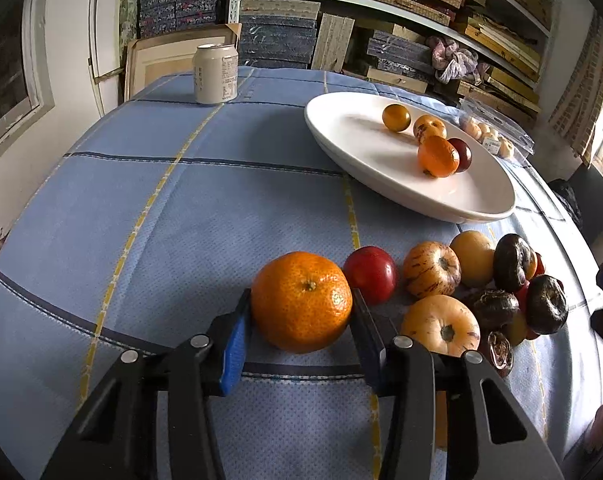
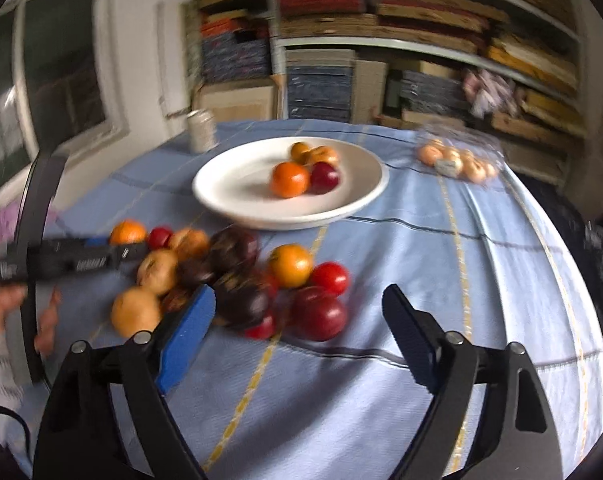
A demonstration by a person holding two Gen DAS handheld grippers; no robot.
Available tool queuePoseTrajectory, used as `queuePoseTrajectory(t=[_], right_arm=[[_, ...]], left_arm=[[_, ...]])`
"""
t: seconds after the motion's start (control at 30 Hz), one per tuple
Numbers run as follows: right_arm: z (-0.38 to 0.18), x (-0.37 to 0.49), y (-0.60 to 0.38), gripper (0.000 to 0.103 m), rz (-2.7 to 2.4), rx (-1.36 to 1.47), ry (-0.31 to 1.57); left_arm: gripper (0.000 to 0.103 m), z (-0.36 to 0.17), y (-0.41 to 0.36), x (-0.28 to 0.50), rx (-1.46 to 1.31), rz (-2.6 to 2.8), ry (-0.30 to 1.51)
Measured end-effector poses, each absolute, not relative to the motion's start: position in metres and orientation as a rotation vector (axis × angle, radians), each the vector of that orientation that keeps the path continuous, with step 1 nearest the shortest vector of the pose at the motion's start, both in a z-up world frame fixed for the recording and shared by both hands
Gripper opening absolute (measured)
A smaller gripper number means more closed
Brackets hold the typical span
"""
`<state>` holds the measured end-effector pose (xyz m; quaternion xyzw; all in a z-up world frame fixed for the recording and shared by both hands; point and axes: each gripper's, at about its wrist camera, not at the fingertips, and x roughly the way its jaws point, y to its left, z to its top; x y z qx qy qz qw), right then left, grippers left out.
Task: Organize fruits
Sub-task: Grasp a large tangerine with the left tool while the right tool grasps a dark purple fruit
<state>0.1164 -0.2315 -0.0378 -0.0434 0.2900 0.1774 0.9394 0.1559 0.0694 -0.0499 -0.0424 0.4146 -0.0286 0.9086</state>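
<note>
Fruit lies in a loose pile [image 2: 229, 280] on a table covered with a blue checked cloth [image 1: 181, 220], and a wide white plate [image 1: 361, 148] sits farther back. On the plate are four pieces: an orange tangerine [image 1: 438, 156] nearest, a dark red plum [image 1: 462, 154] touching it, a striped yellow fruit [image 1: 429, 128] behind them, and a small yellow-brown fruit [image 1: 396, 117] a little farther back and to the left. Near the camera in the left wrist view, a large mandarin [image 1: 301, 302] rests on the cloth at the left edge of the pile, stem scar up. The left gripper [image 1: 301, 320] has both pads against its sides, the blue one on the left and the dark one on the right, so it is clamped on this mandarin. Just right of it lie a red plum [image 1: 371, 274], striped yellow fruits and several dark brown, wrinkled fruits, touching one another. In the blurred right wrist view, the right gripper [image 2: 301, 312] hangs over the near side of the pile with its jaws spread wide and nothing pressed between them; red plums lie beyond the gap. A pale drink can [image 1: 215, 74] stands upright at the far left of the table. A clear plastic box [image 2: 457, 160] at the far right holds small, pale round items I cannot identify. Stacked shelves fill the background.
</note>
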Motion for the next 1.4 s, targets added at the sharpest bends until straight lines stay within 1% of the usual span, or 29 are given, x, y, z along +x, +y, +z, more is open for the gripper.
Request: queuePoseTrajectory(t=[0.07,0.17,0.23,0.6,0.7,0.77,1.1,1.4], right_arm=[[-0.041,0.113,-0.218,0.074,0.373,-0.149,0.584],[-0.047,0.113,-0.203,0.067,0.394,-0.192,0.601],[-0.049,0.116,-0.199,0.065,0.393,-0.195,0.611],[-0.055,0.134,-0.184,0.064,0.397,-0.217,0.639],[-0.060,0.139,-0.183,0.055,0.398,-0.220,0.662],[-0.062,0.142,-0.183,0.045,0.405,-0.212,0.679],[-0.063,0.144,-0.192,0.043,0.431,-0.168,0.698],[-0.052,0.137,-0.207,0.043,0.420,-0.106,0.661]], left_arm=[[0.047,-0.050,0.069,0.156,-0.085,-0.057,0.856],[0.047,-0.050,0.070,0.156,-0.089,-0.057,0.859],[0.047,-0.050,0.070,0.156,-0.087,-0.057,0.859],[0.047,-0.051,0.070,0.157,-0.086,-0.054,0.859],[0.047,-0.051,0.070,0.157,-0.084,-0.053,0.859],[0.047,-0.051,0.070,0.157,-0.085,-0.053,0.860],[0.048,-0.051,0.069,0.157,-0.090,-0.053,0.860],[0.047,-0.045,0.065,0.152,-0.087,-0.070,0.823]])
